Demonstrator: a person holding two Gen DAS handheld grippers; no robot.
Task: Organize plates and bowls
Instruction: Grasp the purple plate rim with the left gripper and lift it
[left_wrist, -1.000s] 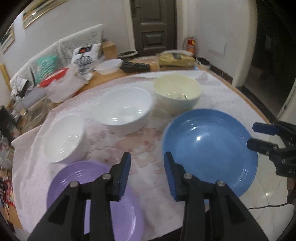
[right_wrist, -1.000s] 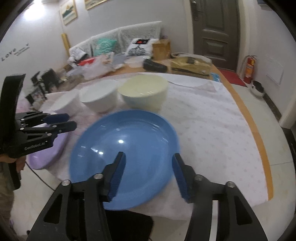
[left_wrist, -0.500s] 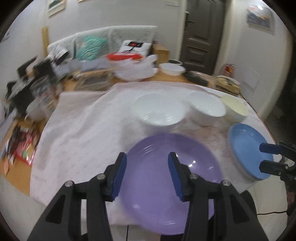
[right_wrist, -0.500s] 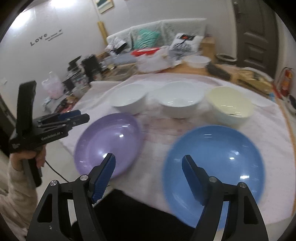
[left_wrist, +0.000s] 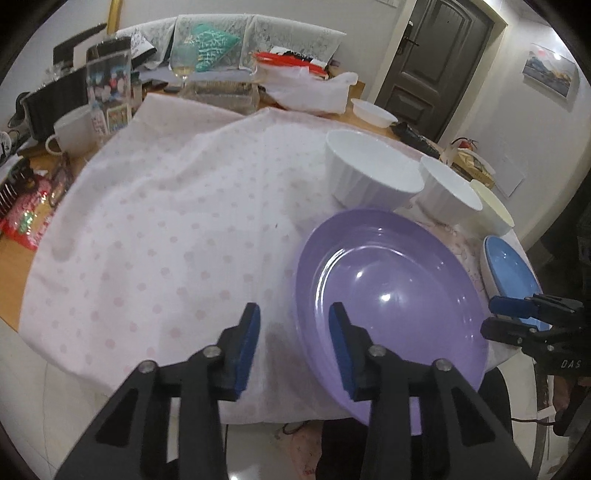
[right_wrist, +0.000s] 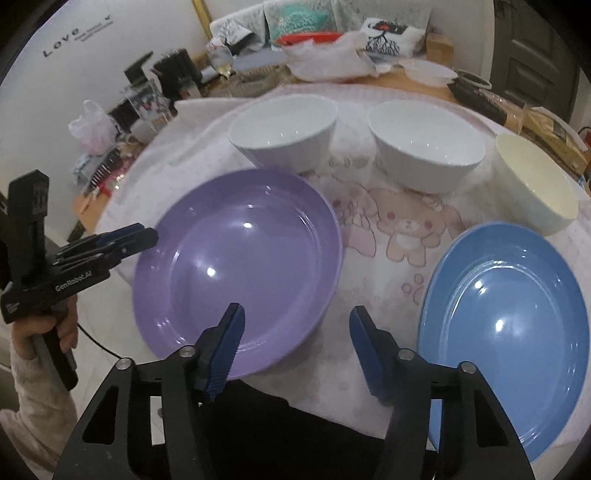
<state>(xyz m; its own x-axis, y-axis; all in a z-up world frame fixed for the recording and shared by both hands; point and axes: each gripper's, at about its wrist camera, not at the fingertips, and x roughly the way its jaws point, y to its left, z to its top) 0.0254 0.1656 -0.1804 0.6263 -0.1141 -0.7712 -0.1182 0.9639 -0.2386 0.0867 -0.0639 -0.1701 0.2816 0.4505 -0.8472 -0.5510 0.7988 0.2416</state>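
A purple plate lies at the table's near edge, with a blue plate to its right. Behind them stand two white bowls and a cream bowl. My left gripper is open and empty, at the purple plate's left rim; it also shows in the right wrist view. My right gripper is open and empty, over the cloth between the two plates, and also shows in the left wrist view.
A pink dotted tablecloth covers the round table. Clutter lines the far side: a white mug, a clear jar, bags, a small white dish. A sofa with cushions stands behind. The table edge is close to both grippers.
My left gripper has swung left, from between the plates to the purple plate's left rim. My right gripper has shifted left from the blue plate and opened wider.
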